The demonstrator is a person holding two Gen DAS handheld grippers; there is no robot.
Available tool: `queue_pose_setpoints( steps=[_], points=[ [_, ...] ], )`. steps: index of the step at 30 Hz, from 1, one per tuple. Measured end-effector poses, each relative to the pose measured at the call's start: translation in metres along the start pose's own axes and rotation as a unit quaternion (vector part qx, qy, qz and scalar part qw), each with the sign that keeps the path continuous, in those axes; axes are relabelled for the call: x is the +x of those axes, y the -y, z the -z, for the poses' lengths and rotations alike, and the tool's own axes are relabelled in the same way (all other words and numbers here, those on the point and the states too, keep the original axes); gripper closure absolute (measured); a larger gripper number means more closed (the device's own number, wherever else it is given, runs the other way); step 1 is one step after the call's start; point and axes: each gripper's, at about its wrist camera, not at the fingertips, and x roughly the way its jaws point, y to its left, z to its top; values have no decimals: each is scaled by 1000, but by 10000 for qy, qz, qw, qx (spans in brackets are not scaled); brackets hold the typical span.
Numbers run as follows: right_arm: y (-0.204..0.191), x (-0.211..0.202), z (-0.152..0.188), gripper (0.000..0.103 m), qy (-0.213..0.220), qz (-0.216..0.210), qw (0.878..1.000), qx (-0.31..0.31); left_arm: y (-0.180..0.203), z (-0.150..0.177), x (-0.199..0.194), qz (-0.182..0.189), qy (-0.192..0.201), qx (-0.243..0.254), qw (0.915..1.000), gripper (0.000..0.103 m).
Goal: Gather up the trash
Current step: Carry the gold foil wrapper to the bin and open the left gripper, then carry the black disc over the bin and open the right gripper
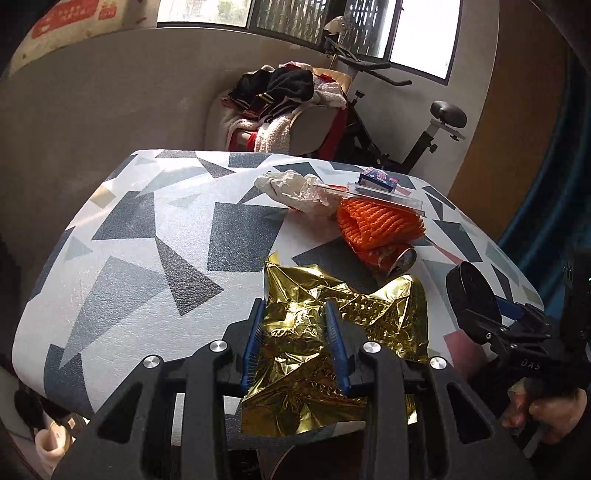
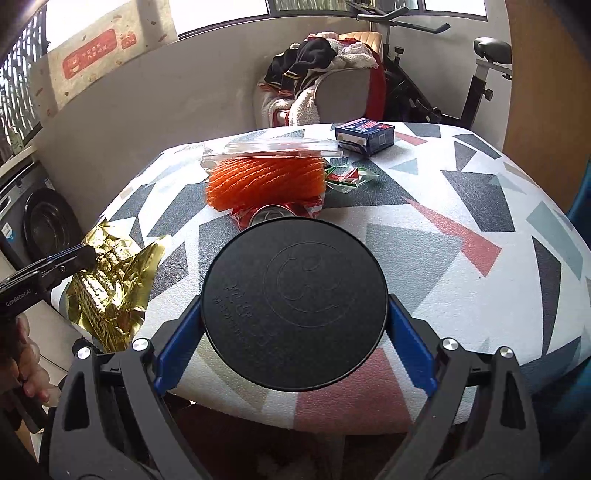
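left wrist view only: crumpled tissue behind orange mesh | right wrist view only: green wrapper | left hand-held gripper partly closed, pinching gold foil at desk near edge | right hand-held gripper wide, clamping black round lid

Table with grey, white and red geometric-print cover fills the centre. At 12 o'clock: chair heaped with clothes. At 1 o'clock: exercise bike. Bright windows above a plain grey wall. At 9 o'clock: washing machine.
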Motion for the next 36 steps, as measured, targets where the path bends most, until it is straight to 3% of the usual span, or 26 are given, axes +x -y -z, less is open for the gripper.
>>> queue_pose_setpoints(
  steps=[11,21,29,36],
  points=[
    [0,-45,7,11,303,14,9995,-97,51,63,-27,300,-268,628,9972,71],
    [0,-57,21,11,288,35,9995,-111,67,100,-28,442,-648,673,9946,70],
    [-4,-60,30,11,281,60,9994,-199,65,98,-30,637,-667,515,9944,61],
    [-9,-54,46,11,124,46,9994,-310,51,90,-48,544,-335,225,9977,42]
  ],
)
